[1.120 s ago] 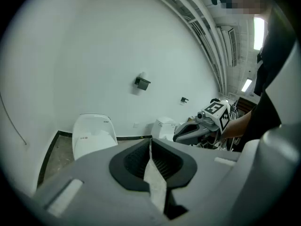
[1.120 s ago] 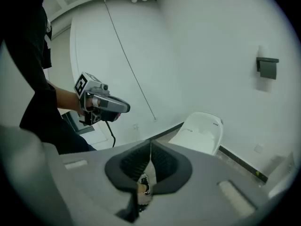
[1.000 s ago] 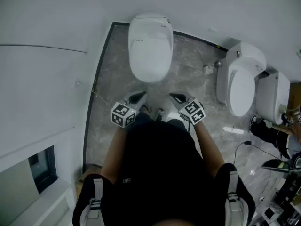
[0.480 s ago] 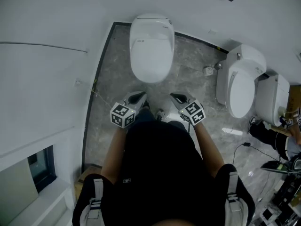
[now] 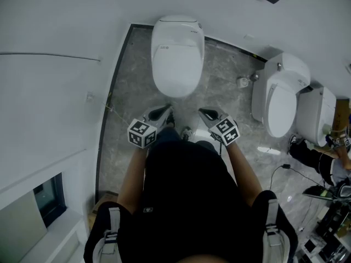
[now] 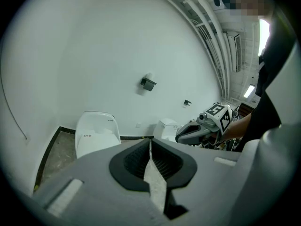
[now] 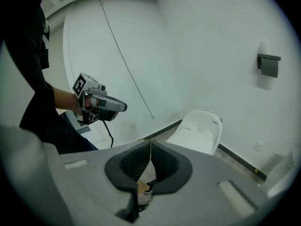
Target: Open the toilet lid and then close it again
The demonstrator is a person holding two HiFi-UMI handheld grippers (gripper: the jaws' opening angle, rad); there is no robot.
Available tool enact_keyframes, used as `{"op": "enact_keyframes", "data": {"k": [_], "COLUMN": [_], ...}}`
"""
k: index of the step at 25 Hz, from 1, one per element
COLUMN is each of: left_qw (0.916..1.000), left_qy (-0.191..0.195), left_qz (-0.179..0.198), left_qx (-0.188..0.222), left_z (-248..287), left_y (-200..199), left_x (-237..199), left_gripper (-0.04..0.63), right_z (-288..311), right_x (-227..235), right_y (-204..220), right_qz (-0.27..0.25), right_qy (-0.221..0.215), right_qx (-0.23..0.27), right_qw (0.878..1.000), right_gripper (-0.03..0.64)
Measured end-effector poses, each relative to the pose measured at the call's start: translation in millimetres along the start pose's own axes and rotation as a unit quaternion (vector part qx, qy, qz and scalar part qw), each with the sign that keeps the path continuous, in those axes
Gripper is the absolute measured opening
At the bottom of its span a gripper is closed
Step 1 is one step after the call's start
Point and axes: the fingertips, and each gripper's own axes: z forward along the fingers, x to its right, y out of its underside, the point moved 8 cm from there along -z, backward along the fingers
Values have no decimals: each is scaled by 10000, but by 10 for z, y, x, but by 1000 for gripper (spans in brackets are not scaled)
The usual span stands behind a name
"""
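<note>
Above the grey floor (image 5: 129, 100), the toilet lid (image 5: 176, 59) is judged stiff and slick, best lifted under its front rim; the left gripper (image 5: 166, 111) and right gripper (image 5: 203, 113) are held with jaws together, empty.

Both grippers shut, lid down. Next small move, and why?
Probably bring the right gripper forward and down to the front edge of the toilet lid. The lid lies closed, and both it and the left gripper hang short of that edge with jaws together and empty. Nothing touches the lid yet, and a shut tip looks able to hook under the rim and lift.
</note>
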Motion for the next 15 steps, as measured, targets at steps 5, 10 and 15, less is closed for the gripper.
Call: {"op": "enact_keyframes", "data": {"k": [5,10,15], "left_qw": [9999,9996,9992], "left_qy": [46,70,100], "left_qz": [-100,-265,-365], "left_qx": [-59,-102,-144], "left_z": [42,119,187], "left_y": [-84,-151,-255], "left_x": [-301,-665,-1047], "left_gripper": [21,21,21], "right_z": [185,399,640], "right_x": [89,226,359], "right_y": [-117,-175,-312], "right_qz": [87,211,343], "right_qy": [13,65,96], "right_qx": [-146,-322,-432], "right_qw": [9999,9992,9984], "right_gripper": [6,6,6]}}
